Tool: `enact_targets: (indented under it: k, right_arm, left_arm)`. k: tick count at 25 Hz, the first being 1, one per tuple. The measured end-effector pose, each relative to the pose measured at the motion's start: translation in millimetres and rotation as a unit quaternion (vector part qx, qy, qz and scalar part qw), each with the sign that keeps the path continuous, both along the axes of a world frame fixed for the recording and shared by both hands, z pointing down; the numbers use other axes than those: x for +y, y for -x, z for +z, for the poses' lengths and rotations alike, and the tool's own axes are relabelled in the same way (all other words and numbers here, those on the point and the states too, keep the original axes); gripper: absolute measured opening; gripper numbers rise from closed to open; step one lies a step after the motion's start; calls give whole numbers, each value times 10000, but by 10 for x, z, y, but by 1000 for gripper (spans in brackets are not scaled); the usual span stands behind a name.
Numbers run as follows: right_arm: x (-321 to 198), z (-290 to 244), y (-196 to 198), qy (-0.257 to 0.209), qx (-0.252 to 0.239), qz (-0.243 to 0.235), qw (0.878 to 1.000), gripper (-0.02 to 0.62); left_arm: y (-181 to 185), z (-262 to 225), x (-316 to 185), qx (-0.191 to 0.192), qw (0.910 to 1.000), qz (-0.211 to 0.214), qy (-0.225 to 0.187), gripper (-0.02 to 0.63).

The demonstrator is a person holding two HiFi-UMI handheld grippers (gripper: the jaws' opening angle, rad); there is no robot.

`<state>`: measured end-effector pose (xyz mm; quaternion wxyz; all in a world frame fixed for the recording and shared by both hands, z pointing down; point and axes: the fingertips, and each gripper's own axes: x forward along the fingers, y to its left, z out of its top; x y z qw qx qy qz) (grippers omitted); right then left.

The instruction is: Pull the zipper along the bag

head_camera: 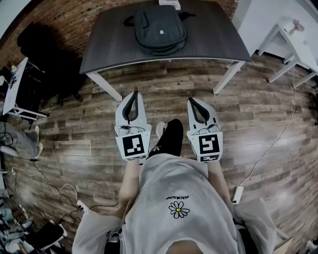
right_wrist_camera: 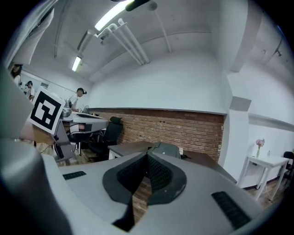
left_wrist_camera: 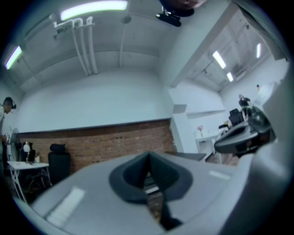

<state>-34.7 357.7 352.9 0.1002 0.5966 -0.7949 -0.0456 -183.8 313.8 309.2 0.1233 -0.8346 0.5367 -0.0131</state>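
The bag [head_camera: 160,27] is lying on the far table [head_camera: 213,42]. Left gripper [head_camera: 134,94] and right gripper [head_camera: 191,100] are hovering nearer, side by side, both closed and empty.

Bag [head_camera: 160,27] on the table [head_camera: 213,39] (mid-width), side table [head_camera: 299,43] further right

Office-type workspace: brick wall [right_wrist_camera: 183,131] far, dark desk [head_camera: 213,34], office chair [right_wrist_camera: 109,132] left, ceiling tube lights [left_wrist_camera: 94,8], wood plank floor [head_camera: 263,124].

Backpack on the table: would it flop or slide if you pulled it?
The backpack looks soft and slumped, so it would probably sag, not stay stiff. Lying flat on the smooth table, it may slide when tugged.
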Motion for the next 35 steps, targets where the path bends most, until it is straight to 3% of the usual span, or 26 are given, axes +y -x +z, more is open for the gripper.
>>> enact_targets:
  k: [8,19,25,29,35]
  right_arm:
    - [-377,-42,-68,-83,34,-110,9999,0]
    - [-1347,-7,-330,-83,-204,-113,9997,2]
    - [-2126,9,-503,118,-253,-77,9996,2]
    - [-2748,-158,-658,100,-359,-29,9993,2]
    - [-3707,-311,-884,60,-556,58,9984,2]
  left_arm:
    - [64,-8,-418,-32,9998,-156,-90,0]
    - [45,-65,-1408,95,9992,-269,-286,0]
    - [-239,-125,-2278,112,9996,-64,-231,0]
    - [-501,-323,-2862,357,9990,118,-247,0]
    - [-808,-355,-3717,176,9989,391,-196,0]
